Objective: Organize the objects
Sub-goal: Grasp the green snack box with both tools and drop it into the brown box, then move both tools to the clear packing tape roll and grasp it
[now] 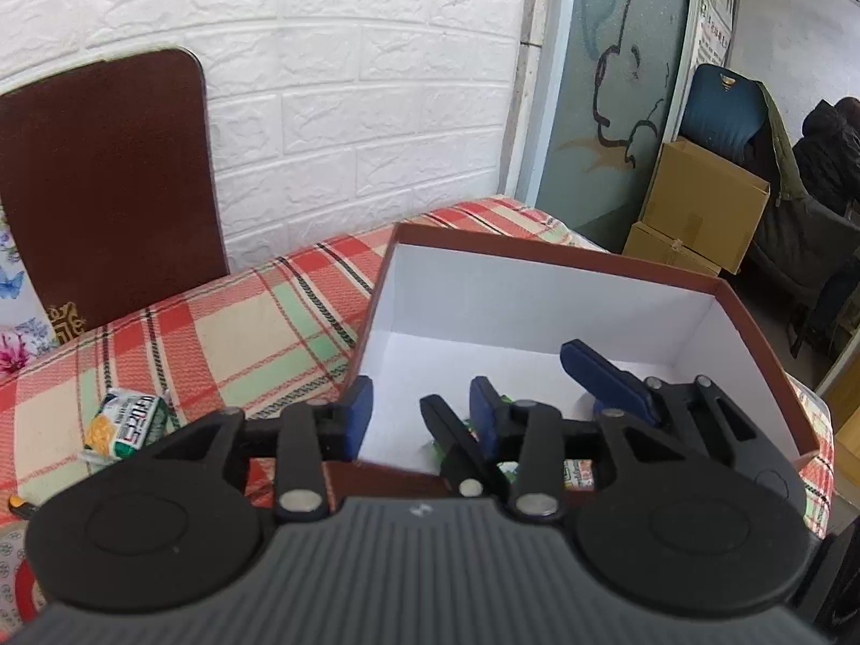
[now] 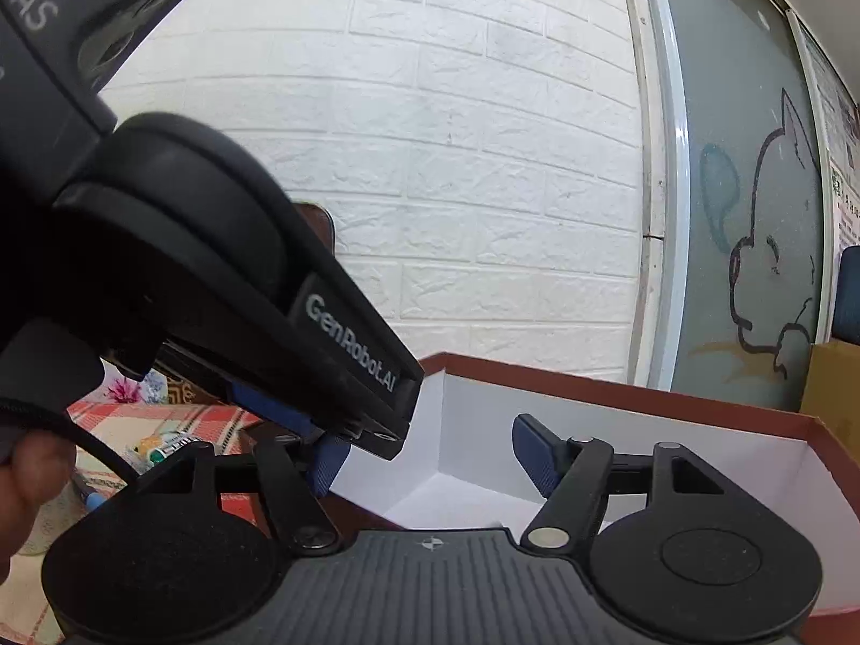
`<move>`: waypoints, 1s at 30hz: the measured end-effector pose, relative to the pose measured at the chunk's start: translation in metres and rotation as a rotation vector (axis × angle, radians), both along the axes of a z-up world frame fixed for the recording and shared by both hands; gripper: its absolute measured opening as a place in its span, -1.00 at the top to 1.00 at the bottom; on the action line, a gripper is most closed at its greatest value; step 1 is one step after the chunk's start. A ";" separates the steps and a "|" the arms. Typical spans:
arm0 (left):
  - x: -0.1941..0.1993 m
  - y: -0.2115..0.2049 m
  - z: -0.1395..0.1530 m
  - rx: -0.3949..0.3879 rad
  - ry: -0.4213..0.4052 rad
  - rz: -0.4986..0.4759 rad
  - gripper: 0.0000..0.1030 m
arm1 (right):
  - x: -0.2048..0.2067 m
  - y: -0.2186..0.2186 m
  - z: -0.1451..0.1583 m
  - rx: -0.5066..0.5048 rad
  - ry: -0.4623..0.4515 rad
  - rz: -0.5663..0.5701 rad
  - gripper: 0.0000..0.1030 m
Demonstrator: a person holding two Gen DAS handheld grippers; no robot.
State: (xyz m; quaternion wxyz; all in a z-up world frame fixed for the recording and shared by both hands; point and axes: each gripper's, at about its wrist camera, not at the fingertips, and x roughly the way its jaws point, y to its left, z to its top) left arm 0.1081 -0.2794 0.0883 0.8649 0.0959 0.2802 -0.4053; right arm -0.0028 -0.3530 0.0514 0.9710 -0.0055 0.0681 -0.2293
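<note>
Box (image 1: 537, 301) — just beyond left gripper (image 1: 422, 416)

Box (image 1: 564, 290): matt white card inside, brown rim; tablecloth (image 1: 226, 333): woven plaid cloth; wall (image 1: 322, 80): rough white brick texture; packet (image 1: 126, 424): glossy wrapper

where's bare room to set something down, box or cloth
Free: the white floor of the box toward its far wall, and the plaid cloth between the box and the brown board. Crowded: the box's near edge, where packets lie, plus a green packet on the cloth.
</note>
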 end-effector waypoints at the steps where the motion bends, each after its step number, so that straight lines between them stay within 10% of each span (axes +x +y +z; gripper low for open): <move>1: -0.004 0.006 0.003 -0.004 -0.012 0.001 0.14 | -0.002 0.002 0.001 -0.008 -0.010 0.006 -0.28; 8: -0.027 0.079 0.010 -0.021 -0.112 0.138 -0.18 | -0.011 0.037 0.001 -0.086 -0.043 0.133 -0.31; 19: 0.004 0.232 -0.037 -0.088 0.154 0.511 -0.10 | 0.027 0.130 -0.018 -0.079 0.211 0.522 -0.33; 30: 0.049 0.241 -0.061 -0.137 0.293 0.532 0.05 | 0.046 0.172 -0.026 -0.028 0.327 0.594 -0.49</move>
